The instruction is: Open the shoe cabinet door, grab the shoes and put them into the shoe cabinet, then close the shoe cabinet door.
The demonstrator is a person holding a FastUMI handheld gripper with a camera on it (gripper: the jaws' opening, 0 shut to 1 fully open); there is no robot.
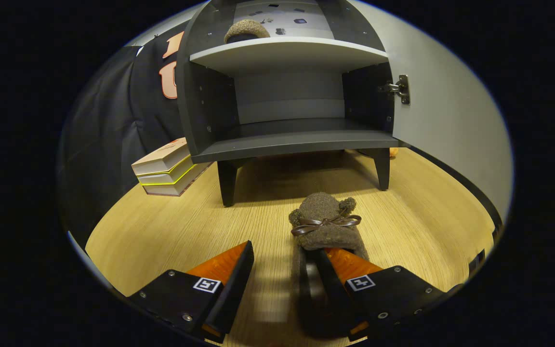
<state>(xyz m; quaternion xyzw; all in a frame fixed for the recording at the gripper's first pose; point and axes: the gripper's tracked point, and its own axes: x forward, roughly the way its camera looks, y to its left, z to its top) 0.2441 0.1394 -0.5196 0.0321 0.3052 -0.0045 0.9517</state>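
A brown fuzzy slipper (325, 226) with a ribbon bow lies on the wooden floor, toe towards the shoe cabinet (297, 142). My gripper (285, 248) is open at the slipper's heel end. One finger reaches into the slipper's opening and the other stands on the floor beside it, so its side wall lies between them. The cabinet door (443, 115) is swung wide open beyond the slipper. The lower shelf holds nothing, and a second brown slipper (247, 30) sits on the upper shelf (287, 50).
A stack of three books (166, 168) lies on the floor beside the cabinet's near leg (227, 185). A metal hinge (400, 88) juts out where the door meets the cabinet. Bare floor (171, 226) stretches between my fingers and the cabinet legs.
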